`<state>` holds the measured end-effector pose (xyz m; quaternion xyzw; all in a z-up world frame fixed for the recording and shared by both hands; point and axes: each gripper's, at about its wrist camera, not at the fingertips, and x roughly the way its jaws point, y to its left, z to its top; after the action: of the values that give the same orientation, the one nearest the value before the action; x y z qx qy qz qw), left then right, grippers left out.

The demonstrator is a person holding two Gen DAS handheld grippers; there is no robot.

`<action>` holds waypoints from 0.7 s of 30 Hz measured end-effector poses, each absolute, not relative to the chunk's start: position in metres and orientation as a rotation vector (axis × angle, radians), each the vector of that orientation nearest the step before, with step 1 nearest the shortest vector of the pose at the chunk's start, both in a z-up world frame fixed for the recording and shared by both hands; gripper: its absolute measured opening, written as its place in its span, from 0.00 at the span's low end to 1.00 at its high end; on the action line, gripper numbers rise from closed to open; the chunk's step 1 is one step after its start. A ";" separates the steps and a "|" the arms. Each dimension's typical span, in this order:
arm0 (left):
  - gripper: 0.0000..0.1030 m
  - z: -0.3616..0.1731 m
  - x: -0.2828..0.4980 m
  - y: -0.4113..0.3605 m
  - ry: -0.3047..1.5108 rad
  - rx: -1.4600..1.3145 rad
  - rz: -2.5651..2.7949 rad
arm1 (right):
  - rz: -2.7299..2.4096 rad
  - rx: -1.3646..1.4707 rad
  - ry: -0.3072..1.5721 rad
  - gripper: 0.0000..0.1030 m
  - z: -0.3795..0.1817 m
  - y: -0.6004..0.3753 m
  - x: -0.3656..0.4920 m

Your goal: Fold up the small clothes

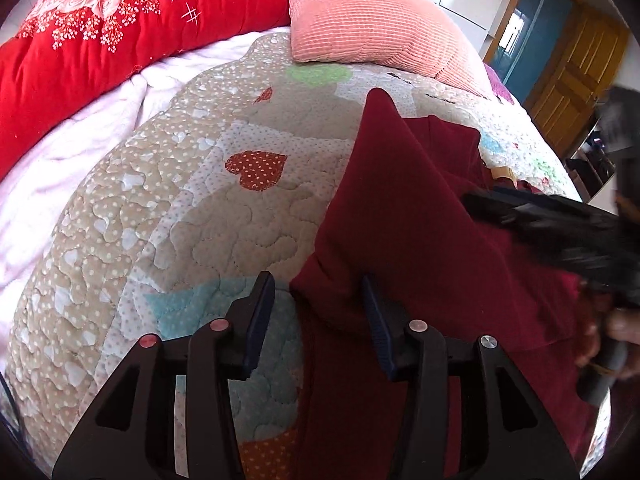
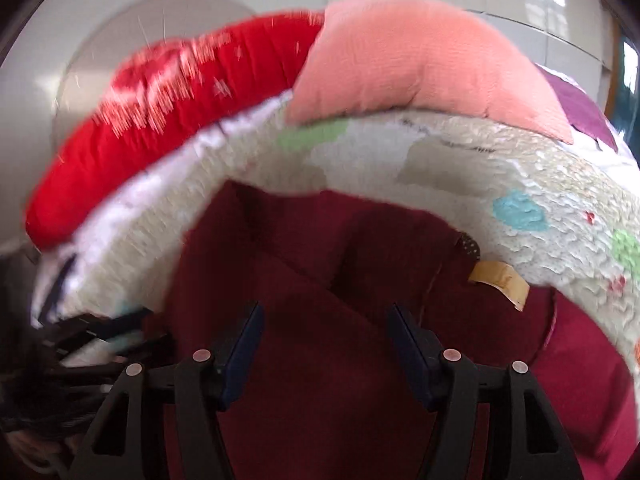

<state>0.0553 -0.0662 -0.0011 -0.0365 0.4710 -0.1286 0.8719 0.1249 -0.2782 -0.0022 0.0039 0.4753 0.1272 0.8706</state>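
A dark red garment lies partly folded on the quilted bed cover. My left gripper is open, its jaws wide apart over the garment's left edge, with the cloth's folded corner between them but not clamped. My right gripper is open above the garment, nothing between its pads. The right gripper shows blurred at the right of the left wrist view. A tan label sits at the garment's neck edge. The right wrist view is motion-blurred.
A pink pillow and a red floral quilt lie at the head of the bed. A white sheet shows at the left. A wooden door stands beyond the bed at right.
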 end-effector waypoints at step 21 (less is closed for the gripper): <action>0.54 0.022 0.048 -0.069 0.911 -0.039 -0.228 | 0.022 0.246 0.929 0.48 0.015 -0.333 0.041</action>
<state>0.0476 -0.0692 0.0221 -0.0189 0.4390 -0.1097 0.8915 0.0412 -0.3326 0.0146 0.1184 0.4469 0.0108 0.8866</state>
